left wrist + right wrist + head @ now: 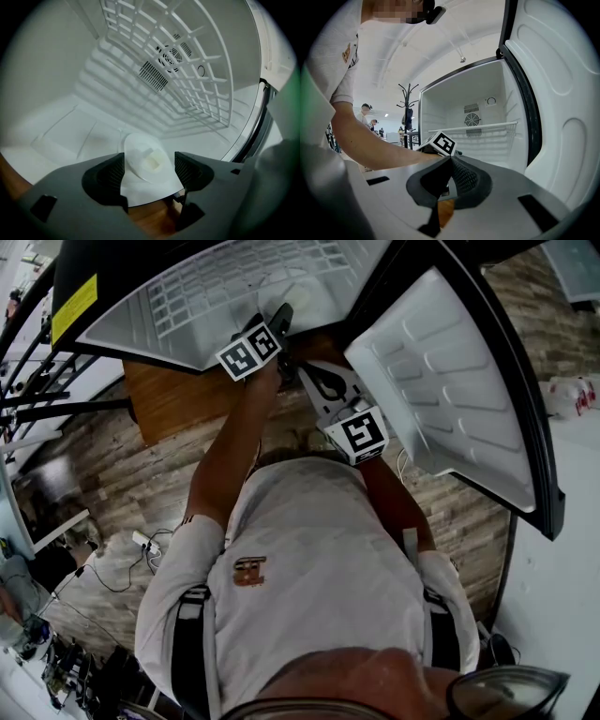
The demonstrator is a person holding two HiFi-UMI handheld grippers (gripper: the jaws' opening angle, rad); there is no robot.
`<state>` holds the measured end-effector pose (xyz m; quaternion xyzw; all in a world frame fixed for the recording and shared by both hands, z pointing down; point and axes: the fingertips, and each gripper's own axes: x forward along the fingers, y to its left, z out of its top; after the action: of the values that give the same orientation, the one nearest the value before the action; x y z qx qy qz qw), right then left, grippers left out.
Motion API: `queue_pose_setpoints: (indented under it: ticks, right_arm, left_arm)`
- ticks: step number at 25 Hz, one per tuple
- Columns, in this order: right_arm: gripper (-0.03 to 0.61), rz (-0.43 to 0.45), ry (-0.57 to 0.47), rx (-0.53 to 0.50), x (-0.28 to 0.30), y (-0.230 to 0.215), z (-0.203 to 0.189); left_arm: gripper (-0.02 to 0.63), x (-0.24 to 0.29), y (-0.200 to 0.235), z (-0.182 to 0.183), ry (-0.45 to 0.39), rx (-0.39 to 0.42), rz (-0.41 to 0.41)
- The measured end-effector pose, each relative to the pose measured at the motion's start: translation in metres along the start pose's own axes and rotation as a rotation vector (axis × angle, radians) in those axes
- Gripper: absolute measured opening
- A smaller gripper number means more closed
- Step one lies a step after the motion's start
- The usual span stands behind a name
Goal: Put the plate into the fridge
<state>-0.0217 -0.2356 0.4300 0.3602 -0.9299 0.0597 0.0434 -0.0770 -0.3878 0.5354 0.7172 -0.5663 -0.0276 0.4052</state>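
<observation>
The round white plate (138, 150), with a small pale lump on it, lies flat on the fridge (51, 84) floor under the wire shelf (197, 79). The left hand-held gripper (150, 161) has its jaws apart on either side of the plate, not pressing it. The right hand-held gripper (451, 164) has its jaws together on nothing.

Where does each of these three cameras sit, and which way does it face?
Head view: on the person's head, facing steeply down at the open white-lined fridge; shows shirt, arms, left gripper, right gripper.
Left gripper view: on the left gripper, facing into the fridge at the round white plate on its floor; shows open jaws.
Right gripper view: on the right gripper, facing the fridge front; shows shut jaws, the person's left arm.
Both gripper views share the white wire shelf and round fan vent.
</observation>
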Motion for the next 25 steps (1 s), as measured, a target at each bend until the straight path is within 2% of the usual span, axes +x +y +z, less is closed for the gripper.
queue_pose_setpoints:
  ticks: [6,9,15,18,22,25]
  right_arm:
    - [0.032,0.004,-0.007,0.004,0.0,0.0,0.001]
    - [0.032,0.01,-0.011,0.006,0.0,0.001,0.001]
    - [0.032,0.02,-0.023,0.007,0.002,0.002,0.004]
    - [0.032,0.026,-0.027,0.007,0.003,0.004,0.005]
    - [0.032,0.032,-0.033,0.006,0.005,0.005,0.007]
    - [0.032,0.037,-0.04,0.001,0.006,0.005,0.01]
  left_arm:
    - [0.344,-0.015,-0.003,0.008,-0.051,-0.025,-0.038]
    - [0.342,-0.021,-0.008,0.011,-0.066,-0.012,-0.062]
    - [0.204,-0.035,-0.011,0.015,-0.097,-0.022,-0.105]
    - [0.129,-0.042,-0.012,0.015,-0.11,-0.08,-0.137]
    - [0.083,-0.051,-0.018,0.016,-0.127,-0.175,-0.191]
    - [0.063,-0.058,-0.024,0.019,-0.142,-0.198,-0.221]
